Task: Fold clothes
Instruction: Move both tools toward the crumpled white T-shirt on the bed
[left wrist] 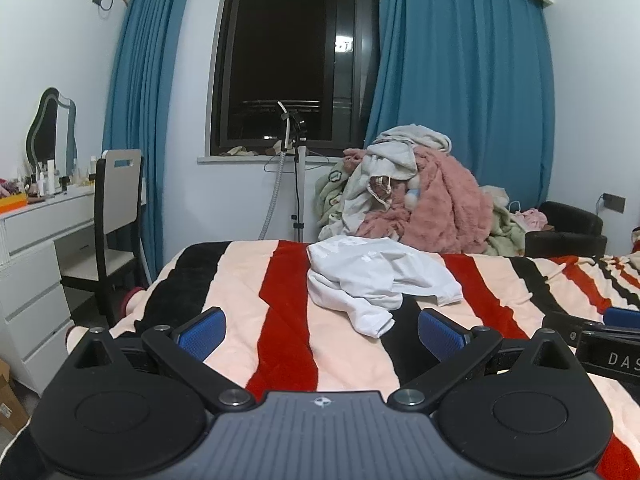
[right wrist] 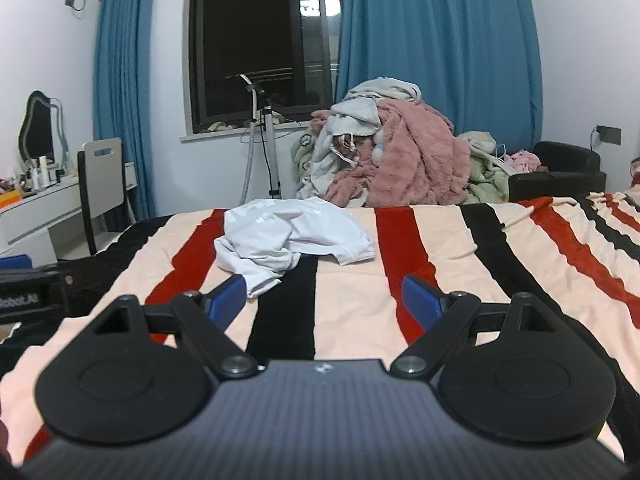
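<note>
A crumpled white garment (left wrist: 376, 276) lies on the striped blanket (left wrist: 280, 320) of the bed, ahead of both grippers; it also shows in the right wrist view (right wrist: 288, 236). My left gripper (left wrist: 320, 334) is open and empty, hovering above the blanket just short of the garment. My right gripper (right wrist: 322, 300) is open and empty, with the garment ahead and to its left; its left blue pad sits close to the garment's near sleeve. The right gripper's body shows at the right edge of the left wrist view (left wrist: 608, 344).
A big pile of clothes and a pink fleece (left wrist: 420, 196) sits beyond the bed's far edge. A white dresser (left wrist: 36, 248) and chair (left wrist: 116, 216) stand at the left. A garment steamer stand (left wrist: 298, 176) is under the window. A black armchair (left wrist: 568, 228) is at far right.
</note>
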{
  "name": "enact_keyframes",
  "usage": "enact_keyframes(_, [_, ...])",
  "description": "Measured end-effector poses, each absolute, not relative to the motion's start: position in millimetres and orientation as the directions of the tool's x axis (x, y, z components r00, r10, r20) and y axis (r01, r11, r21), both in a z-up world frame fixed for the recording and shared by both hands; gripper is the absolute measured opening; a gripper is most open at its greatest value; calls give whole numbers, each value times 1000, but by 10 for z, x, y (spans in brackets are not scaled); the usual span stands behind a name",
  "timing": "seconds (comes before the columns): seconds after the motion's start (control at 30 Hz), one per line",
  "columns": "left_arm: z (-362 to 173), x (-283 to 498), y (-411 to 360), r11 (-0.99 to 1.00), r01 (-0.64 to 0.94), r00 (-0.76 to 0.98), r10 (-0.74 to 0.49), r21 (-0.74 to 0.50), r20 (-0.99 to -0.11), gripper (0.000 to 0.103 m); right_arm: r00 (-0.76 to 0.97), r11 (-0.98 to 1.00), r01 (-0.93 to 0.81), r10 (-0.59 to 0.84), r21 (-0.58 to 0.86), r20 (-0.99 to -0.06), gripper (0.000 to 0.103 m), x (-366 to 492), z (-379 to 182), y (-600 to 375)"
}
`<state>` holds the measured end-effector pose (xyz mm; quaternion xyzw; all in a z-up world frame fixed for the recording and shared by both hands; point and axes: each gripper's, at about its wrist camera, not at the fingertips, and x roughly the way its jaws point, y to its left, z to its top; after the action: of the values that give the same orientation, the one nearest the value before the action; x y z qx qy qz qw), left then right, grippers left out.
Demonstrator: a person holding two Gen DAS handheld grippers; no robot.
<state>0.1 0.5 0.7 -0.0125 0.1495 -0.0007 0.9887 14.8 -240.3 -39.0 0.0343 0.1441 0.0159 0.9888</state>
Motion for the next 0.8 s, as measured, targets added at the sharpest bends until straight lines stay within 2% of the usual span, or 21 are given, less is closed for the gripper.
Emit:
enact_keyframes(0.17, [-34, -17, -61, 1000, -5, 957, 7, 8, -291, 103, 953, 995, -21, 50, 100, -298, 86, 145, -421, -2447])
enact_keyframes(0.8, [-32, 5, -10, 1000, 2, 953, -7, -17, -301, 103, 953, 996, -4, 32, 91, -302, 86, 143, -423, -2406])
